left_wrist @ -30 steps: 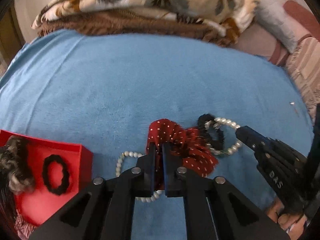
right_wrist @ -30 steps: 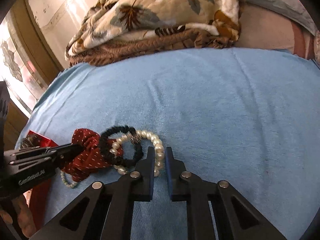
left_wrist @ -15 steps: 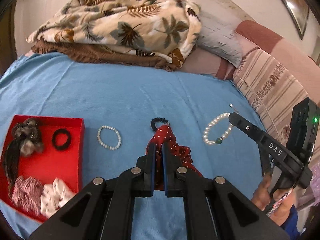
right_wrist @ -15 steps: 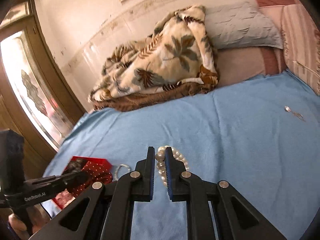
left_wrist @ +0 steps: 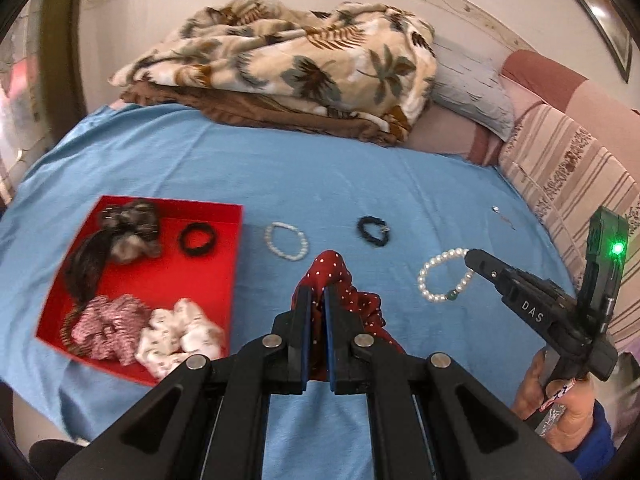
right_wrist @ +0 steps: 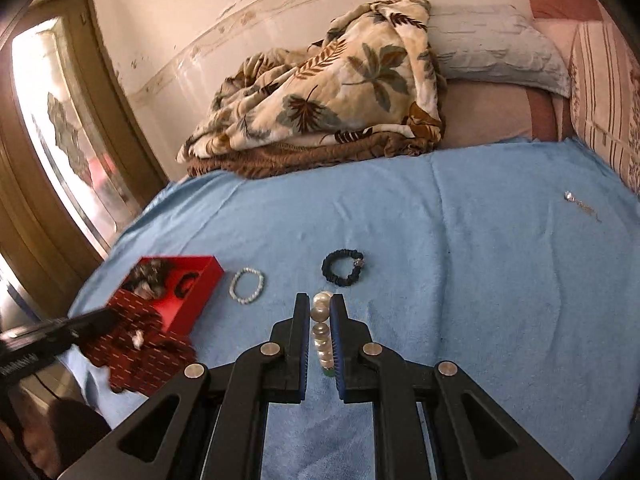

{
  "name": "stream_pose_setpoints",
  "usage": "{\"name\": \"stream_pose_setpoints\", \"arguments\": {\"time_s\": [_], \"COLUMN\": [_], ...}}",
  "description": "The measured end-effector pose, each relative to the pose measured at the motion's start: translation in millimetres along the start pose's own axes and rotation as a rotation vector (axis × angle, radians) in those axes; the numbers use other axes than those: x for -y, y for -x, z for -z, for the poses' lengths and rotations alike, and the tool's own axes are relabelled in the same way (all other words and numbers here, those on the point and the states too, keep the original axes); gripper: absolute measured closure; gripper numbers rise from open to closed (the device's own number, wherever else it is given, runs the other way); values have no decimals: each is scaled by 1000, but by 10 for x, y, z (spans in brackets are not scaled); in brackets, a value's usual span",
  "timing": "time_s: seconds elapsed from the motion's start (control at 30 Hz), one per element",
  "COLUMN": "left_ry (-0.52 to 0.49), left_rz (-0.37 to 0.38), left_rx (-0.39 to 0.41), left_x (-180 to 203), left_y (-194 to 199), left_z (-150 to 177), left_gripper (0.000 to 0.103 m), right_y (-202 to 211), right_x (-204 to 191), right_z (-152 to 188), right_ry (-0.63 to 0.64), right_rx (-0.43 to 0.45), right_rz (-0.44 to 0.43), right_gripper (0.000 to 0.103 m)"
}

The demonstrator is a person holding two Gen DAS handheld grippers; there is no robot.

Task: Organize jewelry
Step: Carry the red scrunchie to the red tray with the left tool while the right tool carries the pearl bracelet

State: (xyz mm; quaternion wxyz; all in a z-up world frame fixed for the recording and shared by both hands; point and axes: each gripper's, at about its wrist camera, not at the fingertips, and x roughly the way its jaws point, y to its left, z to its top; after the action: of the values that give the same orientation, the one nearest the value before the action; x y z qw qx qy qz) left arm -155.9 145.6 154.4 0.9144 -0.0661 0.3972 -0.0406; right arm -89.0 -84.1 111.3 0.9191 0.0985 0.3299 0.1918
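Left gripper (left_wrist: 316, 312) jaws were clamped on red scrunchie (left_wrist: 340, 280), right gripper (right_wrist: 320, 320) jaws on pearl bracelet (left_wrist: 444, 276), both lifted above the bed's middle. Scrunchie should be released squarely over red tray (left_wrist: 236, 240) near the left edge.

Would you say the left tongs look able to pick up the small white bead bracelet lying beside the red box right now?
Probably not yet: the left tongs are shut on the red polka-dot scrunchie. The small white bead bracelet itself lies uncovered on the blue sheet.
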Motion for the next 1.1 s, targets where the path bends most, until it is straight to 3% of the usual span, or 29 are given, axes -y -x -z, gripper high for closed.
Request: {"name": "stream_pose_setpoints", "arguments": {"time_s": [0.3, 0.53, 0.8, 1.1], "left_ry": [34, 97, 197, 285], "left_rz": [-88, -125, -102, -13], "left_rx": [36, 56, 34, -21], "left_x": [-373, -878, -1552, -2041], "left_y": [172, 226, -45, -454], "left_z": [76, 37, -185, -210], "left_gripper": [97, 97, 97, 97], "right_y": [-97, -79, -13, -330], "right_x": [-301, -513, -896, -1534], "right_z": [203, 277, 85, -174], "right_ry": [100, 144, 176, 214], "right_rx": [-40, -60, -50, -99], "right_rz": [-4, -11, -58, -136], "right_gripper": [92, 92, 92, 92]}}
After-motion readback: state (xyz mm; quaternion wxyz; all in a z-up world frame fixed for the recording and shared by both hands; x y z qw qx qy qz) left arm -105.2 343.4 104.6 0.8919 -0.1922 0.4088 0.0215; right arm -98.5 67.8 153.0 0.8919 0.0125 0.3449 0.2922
